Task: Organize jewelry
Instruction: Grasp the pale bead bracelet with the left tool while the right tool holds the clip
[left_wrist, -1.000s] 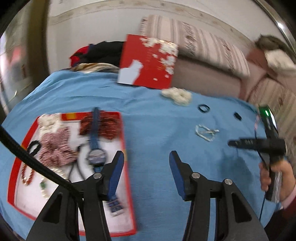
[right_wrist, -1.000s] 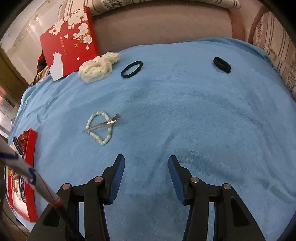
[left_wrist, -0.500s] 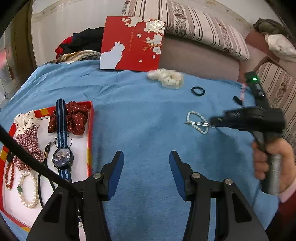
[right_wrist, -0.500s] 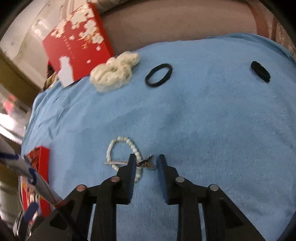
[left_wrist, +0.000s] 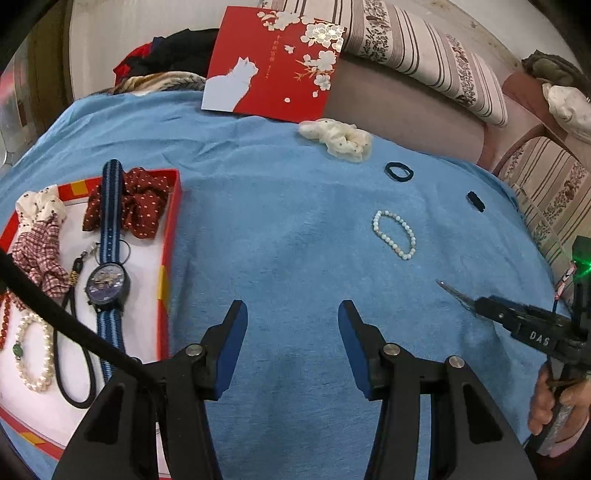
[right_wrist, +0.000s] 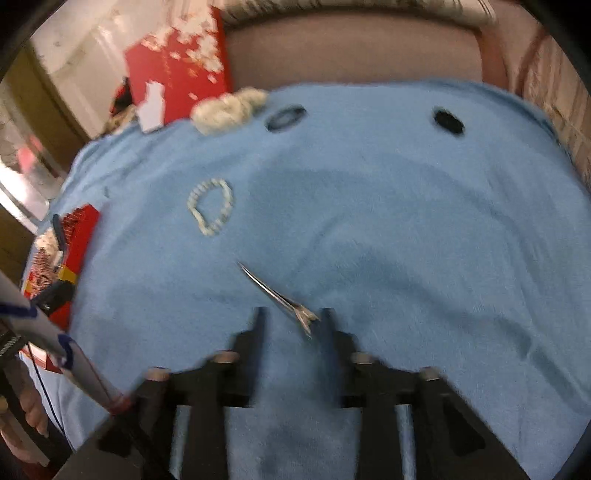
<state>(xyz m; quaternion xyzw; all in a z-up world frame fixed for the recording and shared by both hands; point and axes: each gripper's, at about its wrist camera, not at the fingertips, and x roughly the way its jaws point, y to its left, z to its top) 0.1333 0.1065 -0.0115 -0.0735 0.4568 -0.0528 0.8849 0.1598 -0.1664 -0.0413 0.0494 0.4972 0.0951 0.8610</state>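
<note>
Two hand-held grippers are seen over a table covered with a blue cloth (left_wrist: 295, 229). Left hand-held gripper (left_wrist: 291, 343): jaws spread wide, nothing held, hovering beside the red tray (left_wrist: 173, 236). Right hand-held gripper (right_wrist: 291, 325): a silver hair clip (right_wrist: 280, 299) is seen at its tips, pointing out to the front-left; the right wrist view is motion-blurred, so whether the clip is actually clamped cannot be told. In the left wrist view the clip (left_wrist: 456, 293) is seen sticking out of the black tips.

Pale bead bracelet (left_wrist: 394, 234) is lying on the cloth, apart from the clip. Farther back: a cream scrunchie (left_wrist: 338, 138), a black hair tie (left_wrist: 399, 172), a second small black tie (left_wrist: 475, 201).

Tray contents: a blue-strap watch (left_wrist: 108, 284), a dark red dotted scrunchie (left_wrist: 142, 206), a checked scrunchie (left_wrist: 40, 254), a pearl bracelet (left_wrist: 31, 358). A red box lid (left_wrist: 273, 62) is propped against the sofa behind.
</note>
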